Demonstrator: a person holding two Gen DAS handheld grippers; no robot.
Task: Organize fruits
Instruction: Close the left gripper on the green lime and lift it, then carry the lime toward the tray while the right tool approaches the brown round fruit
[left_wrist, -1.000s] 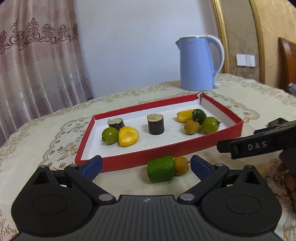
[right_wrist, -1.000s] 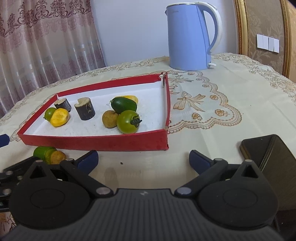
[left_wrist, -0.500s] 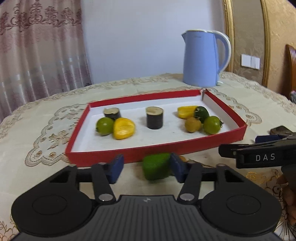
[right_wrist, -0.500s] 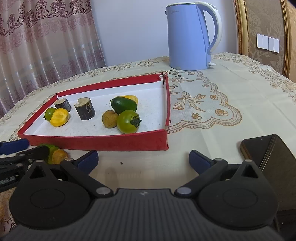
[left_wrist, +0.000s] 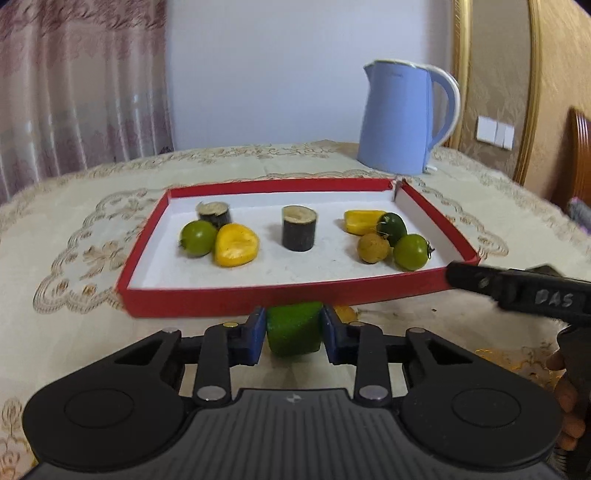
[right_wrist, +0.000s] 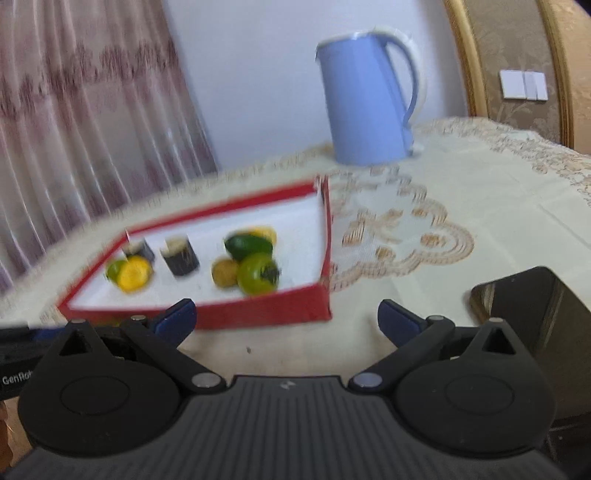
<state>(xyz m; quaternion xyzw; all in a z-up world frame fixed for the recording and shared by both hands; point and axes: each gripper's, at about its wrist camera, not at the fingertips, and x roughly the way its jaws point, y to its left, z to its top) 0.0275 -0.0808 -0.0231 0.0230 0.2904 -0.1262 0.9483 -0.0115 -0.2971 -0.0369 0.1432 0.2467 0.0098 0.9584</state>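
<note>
Left wrist view: the left hand-held gripper (left_wrist: 293, 334) pinches the green fruit (left_wrist: 294, 332) between both blue pads, just in front of the red tray (left_wrist: 236, 302) on the tabletop (left_wrist: 66, 325). An orange fruit (left_wrist: 346, 313) peeks out beside it.

Right wrist view, blurred: the right hand-held gripper (right_wrist: 286, 320) is spread wide, nothing between its pads, beside the tray's (right_wrist: 266, 314) corner. A dark phone (right_wrist: 532, 314) lies right.

Green fruit chunk (left_wrist: 293, 328) before red tray (left_wrist: 229, 302) — fruits inside
</note>
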